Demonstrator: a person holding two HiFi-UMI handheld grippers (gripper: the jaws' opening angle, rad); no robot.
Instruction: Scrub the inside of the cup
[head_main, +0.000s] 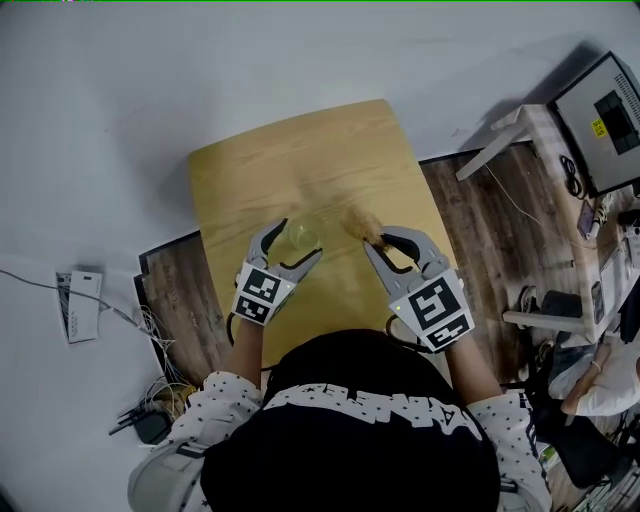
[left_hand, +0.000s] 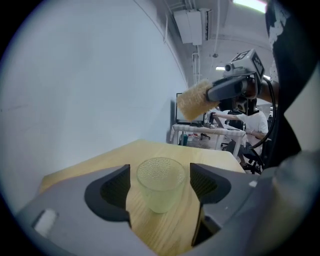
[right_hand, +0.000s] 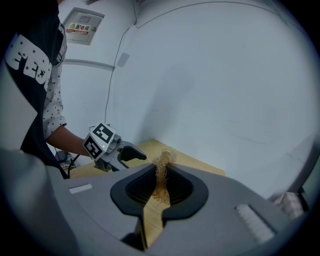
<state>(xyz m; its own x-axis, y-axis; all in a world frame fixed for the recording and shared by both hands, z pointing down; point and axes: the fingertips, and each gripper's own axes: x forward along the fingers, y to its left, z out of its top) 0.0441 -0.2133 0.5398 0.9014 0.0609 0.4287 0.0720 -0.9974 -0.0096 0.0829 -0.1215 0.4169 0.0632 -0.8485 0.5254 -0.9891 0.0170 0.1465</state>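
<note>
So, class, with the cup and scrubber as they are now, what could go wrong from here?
1. The left gripper has its jaws apart around the cup, not clamping it; scrubbing now could tip or slide it on the table.
2. The right gripper pinches only part of the loose scrubber, so it might pull out inside the cup.

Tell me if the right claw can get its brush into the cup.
Probably yes. The pale green cup stands upright, mouth uncovered, between the open jaws of the left claw; the right claw holds the tan bristle brush nearby.
</note>
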